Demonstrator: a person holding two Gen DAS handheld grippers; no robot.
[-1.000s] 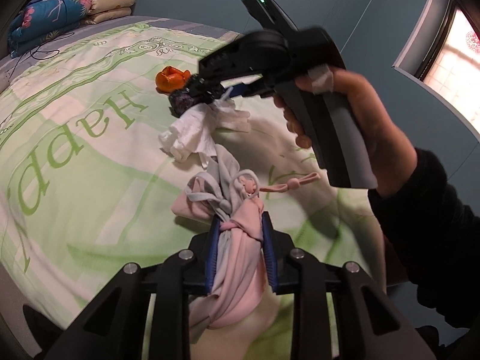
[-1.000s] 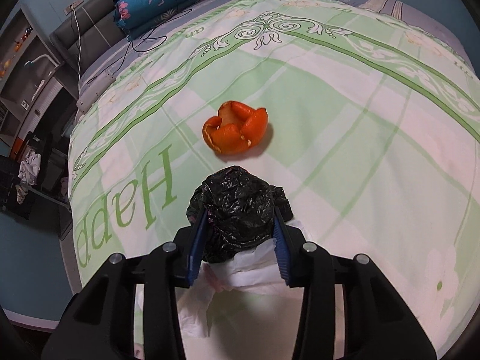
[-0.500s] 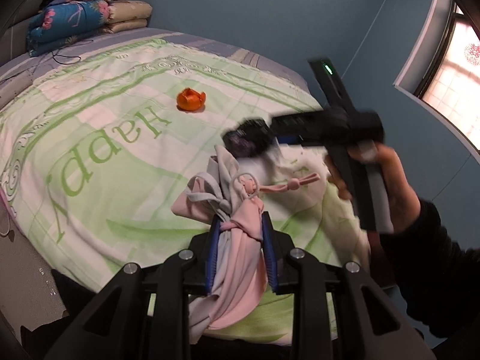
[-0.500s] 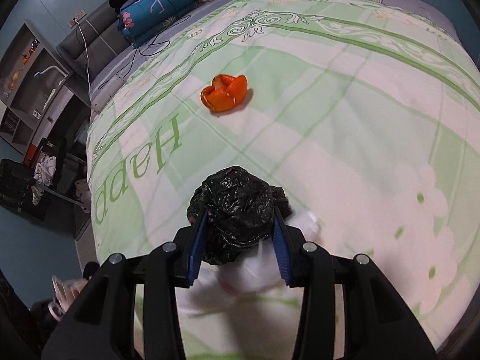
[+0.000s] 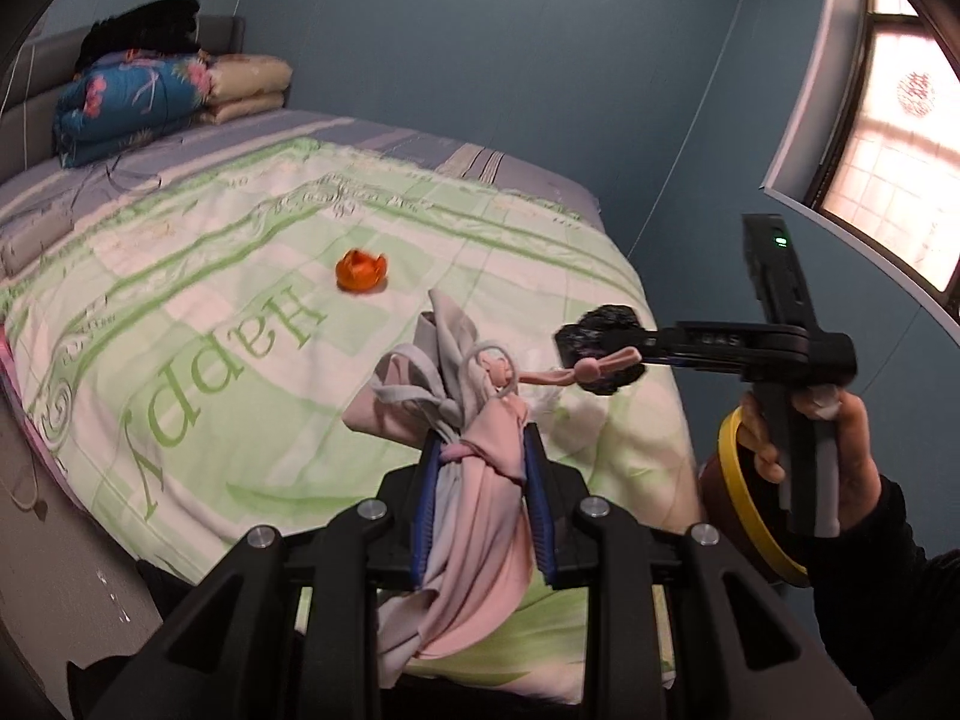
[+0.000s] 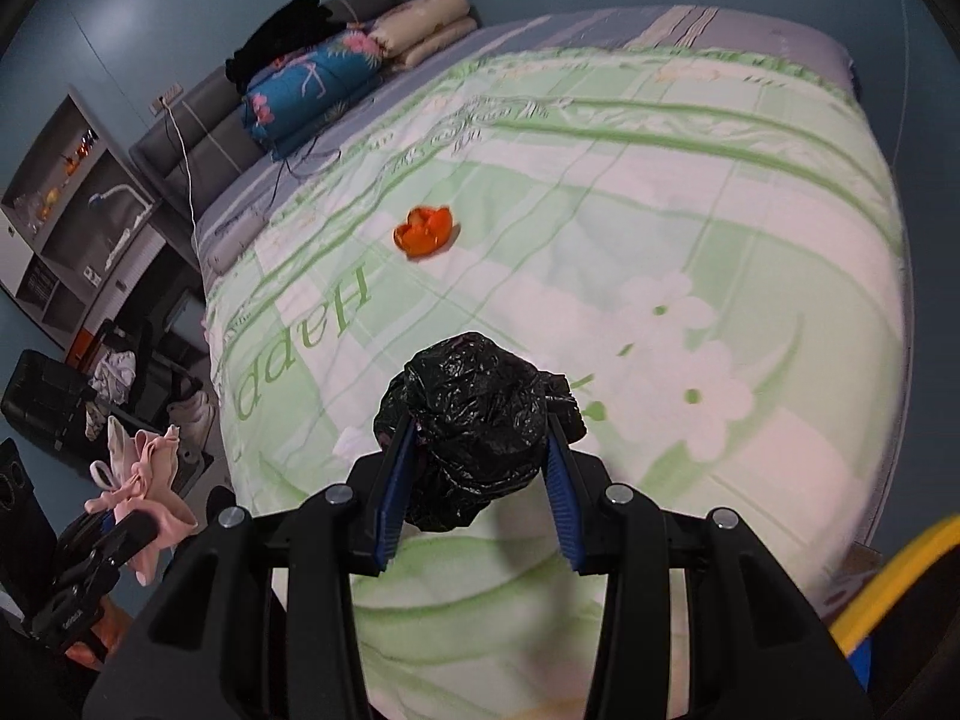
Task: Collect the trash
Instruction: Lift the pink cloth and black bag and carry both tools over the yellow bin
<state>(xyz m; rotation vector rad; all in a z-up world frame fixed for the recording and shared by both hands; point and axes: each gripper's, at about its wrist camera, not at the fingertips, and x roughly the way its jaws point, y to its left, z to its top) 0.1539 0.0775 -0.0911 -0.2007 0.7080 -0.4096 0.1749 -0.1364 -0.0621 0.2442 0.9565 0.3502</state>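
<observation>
Right wrist view shows the right gripper (image 6: 477, 468) clenched on a crumpled black plastic bag (image 6: 477, 426), held above the foot edge of the bed (image 6: 690, 192). An orange peel (image 6: 423, 231) lies near the middle of the quilt, well apart from both tools. The left gripper (image 5: 480, 498) grasps a knotted pink and grey cloth bundle (image 5: 474, 420). A yellow-rimmed bin (image 5: 744, 498) sits just beside the bed's foot corner. The slick bag looks loosely bunched, so it could slip or unfurl and catch on the pads at release, missing the bin.
</observation>
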